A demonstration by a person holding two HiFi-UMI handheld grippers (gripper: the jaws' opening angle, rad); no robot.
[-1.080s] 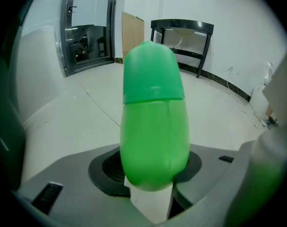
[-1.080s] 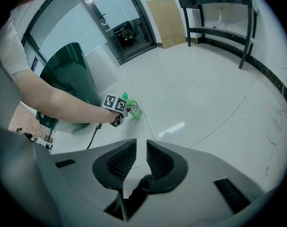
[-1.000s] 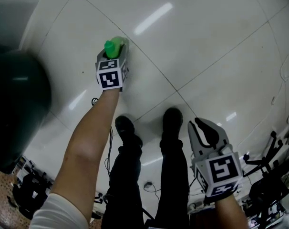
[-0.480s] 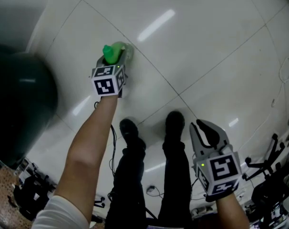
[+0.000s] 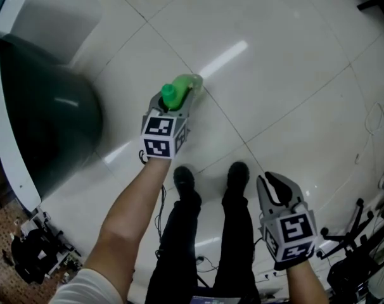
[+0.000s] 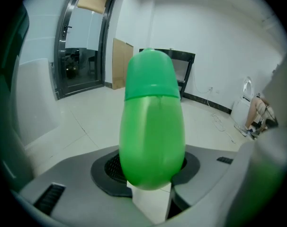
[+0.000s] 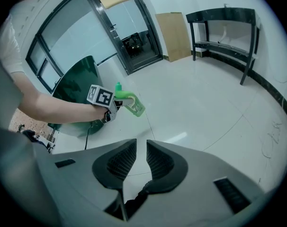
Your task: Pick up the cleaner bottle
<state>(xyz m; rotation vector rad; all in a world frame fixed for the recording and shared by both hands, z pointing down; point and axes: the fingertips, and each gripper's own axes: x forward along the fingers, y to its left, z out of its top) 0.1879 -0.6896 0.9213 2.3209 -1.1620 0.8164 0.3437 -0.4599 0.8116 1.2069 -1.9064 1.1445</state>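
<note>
The cleaner bottle (image 5: 184,85) is bright green with a green cap, and it hangs in the air above the white tiled floor. My left gripper (image 5: 175,101) is shut on it, at the end of an outstretched bare arm. In the left gripper view the bottle (image 6: 153,126) fills the middle, squeezed between the grey jaws. The right gripper view shows the bottle (image 7: 132,103) and the left gripper (image 7: 116,104) from the side, well off the floor. My right gripper (image 5: 275,187) hangs low at the right, away from the bottle. Its pads (image 7: 112,162) stand almost together with nothing between them.
A large dark green rounded body (image 5: 46,125) stands at the left. The person's legs and black shoes (image 5: 184,181) are below the grippers. A black table (image 7: 224,22), a cardboard sheet (image 7: 174,34) and glass doors (image 7: 124,27) line the far walls. Cables and gear (image 5: 33,258) lie at the lower edges.
My left gripper has lifted the green bottle up off the floor. The right gripper has risen a little, and its jaws stand as before.
</note>
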